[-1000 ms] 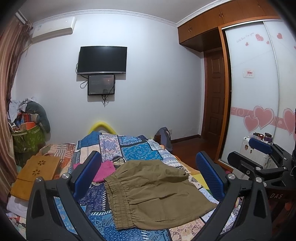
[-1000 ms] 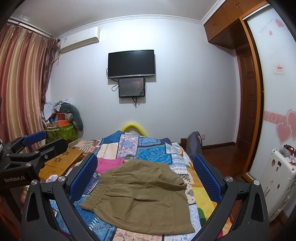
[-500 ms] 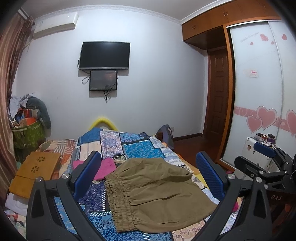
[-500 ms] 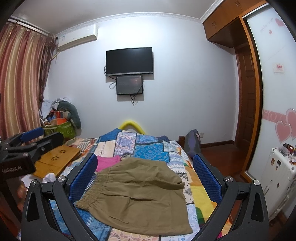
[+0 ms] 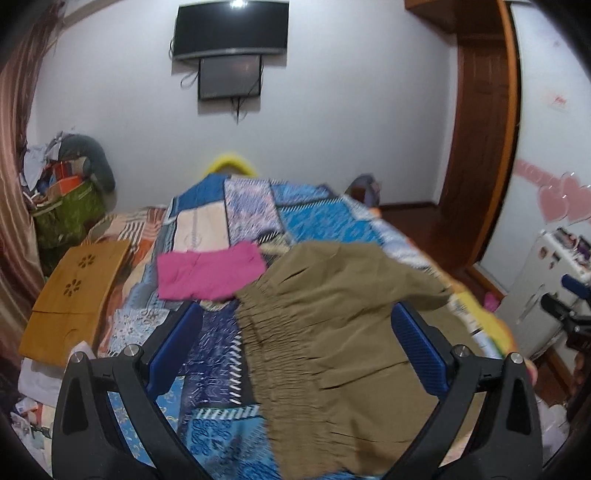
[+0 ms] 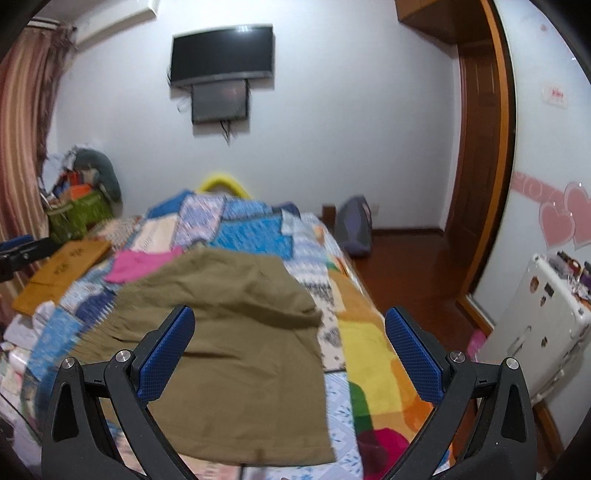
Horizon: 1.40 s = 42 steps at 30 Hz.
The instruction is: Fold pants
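Note:
Olive-brown pants [image 5: 343, 347] lie spread on the patchwork bedspread [image 5: 258, 218], elastic waistband toward the left. They also show in the right wrist view [image 6: 236, 332]. My left gripper [image 5: 295, 347] is open and empty, held above the waistband side. My right gripper [image 6: 290, 350] is open and empty, held above the pants' right part. Neither gripper touches the cloth. The other gripper's tip shows at the right edge of the left wrist view [image 5: 569, 306] and at the left edge of the right wrist view [image 6: 18, 247].
A pink garment [image 5: 207, 271] lies just beyond the pants. A wooden lap tray [image 5: 74, 295] sits at the bed's left. A white appliance [image 6: 532, 325] stands right of the bed. Clutter and a green bag [image 5: 66, 210] fill the left corner. A TV [image 5: 231, 29] hangs on the far wall.
Both grippers have moved forward and tilted down toward the bed, so the pants fill more of each view. The pants have not moved. Both grippers stay open.

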Each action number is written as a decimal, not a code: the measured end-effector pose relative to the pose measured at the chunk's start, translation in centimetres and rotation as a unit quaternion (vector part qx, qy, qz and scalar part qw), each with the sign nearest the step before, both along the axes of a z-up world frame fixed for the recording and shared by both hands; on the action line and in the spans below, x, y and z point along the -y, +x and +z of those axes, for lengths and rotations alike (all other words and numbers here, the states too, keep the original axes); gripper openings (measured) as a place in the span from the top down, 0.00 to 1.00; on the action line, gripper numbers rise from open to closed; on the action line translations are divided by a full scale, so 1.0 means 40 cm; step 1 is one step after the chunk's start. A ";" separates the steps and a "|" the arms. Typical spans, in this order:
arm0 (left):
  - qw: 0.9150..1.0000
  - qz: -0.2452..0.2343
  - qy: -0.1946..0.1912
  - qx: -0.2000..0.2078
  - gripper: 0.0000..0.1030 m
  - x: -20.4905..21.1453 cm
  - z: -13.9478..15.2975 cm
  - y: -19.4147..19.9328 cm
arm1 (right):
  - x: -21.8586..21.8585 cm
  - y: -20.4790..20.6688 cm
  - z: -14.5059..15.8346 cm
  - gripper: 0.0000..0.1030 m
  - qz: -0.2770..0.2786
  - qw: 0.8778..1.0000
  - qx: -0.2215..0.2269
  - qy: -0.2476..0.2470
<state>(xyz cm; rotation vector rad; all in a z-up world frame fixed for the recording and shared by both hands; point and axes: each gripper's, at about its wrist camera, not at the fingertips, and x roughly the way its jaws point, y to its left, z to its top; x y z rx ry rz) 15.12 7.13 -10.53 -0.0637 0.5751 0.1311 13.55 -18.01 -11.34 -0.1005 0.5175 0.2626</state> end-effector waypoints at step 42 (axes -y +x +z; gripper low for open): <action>0.978 -0.056 -0.018 -0.202 0.37 -0.105 -0.349 0.260 | -0.008 0.301 -0.320 0.92 0.077 0.963 -0.243 -0.083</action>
